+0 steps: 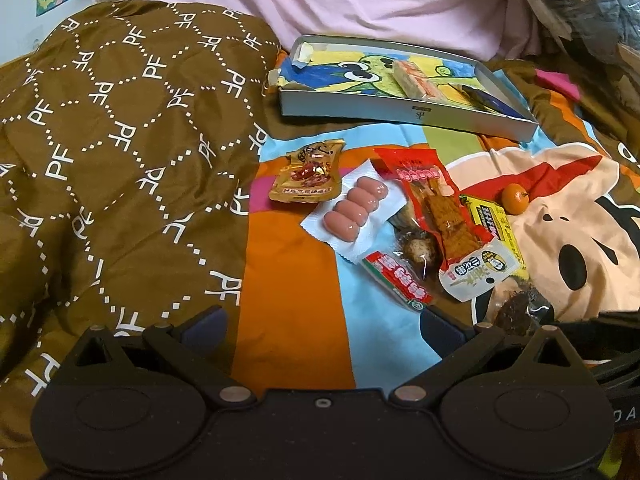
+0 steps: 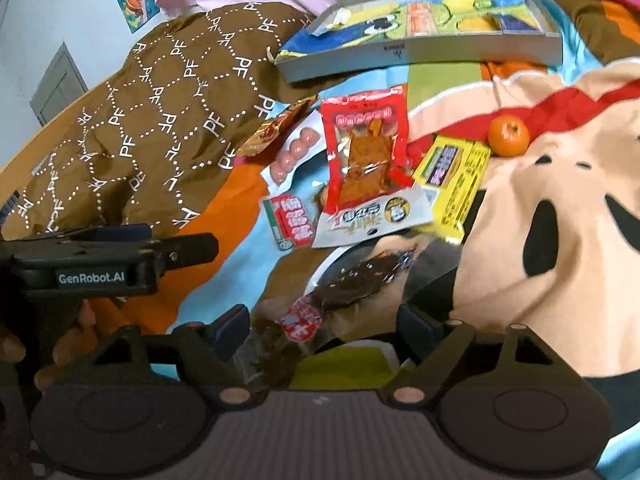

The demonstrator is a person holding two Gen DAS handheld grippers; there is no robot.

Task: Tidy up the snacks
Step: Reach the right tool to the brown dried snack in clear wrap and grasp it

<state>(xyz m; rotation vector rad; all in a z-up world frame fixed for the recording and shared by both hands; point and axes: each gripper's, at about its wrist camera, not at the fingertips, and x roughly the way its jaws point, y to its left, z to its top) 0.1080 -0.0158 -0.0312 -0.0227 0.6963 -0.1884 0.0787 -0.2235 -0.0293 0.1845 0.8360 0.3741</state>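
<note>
Home bedroom, cartoon bedspread [image 1: 560, 208], brown quilt [image 1: 120, 140]

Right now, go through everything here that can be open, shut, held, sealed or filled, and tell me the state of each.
Left gripper: open, empty.
Right gripper: open around the clear packet of dark dried snack, pads not pressing.
Shallow grey cardboard box: lidless, holding a pale wrapped bar.
Red and white spicy strip packet: sealed, lying on other packets.
White-backed pack of pink sausages: sealed, flat.
Small orange mandarin: unpeeled.

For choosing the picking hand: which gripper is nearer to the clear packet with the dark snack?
Right. The right gripper has the dark snack packet between its open fingers; the left gripper sits beside it, off to the left.
</note>
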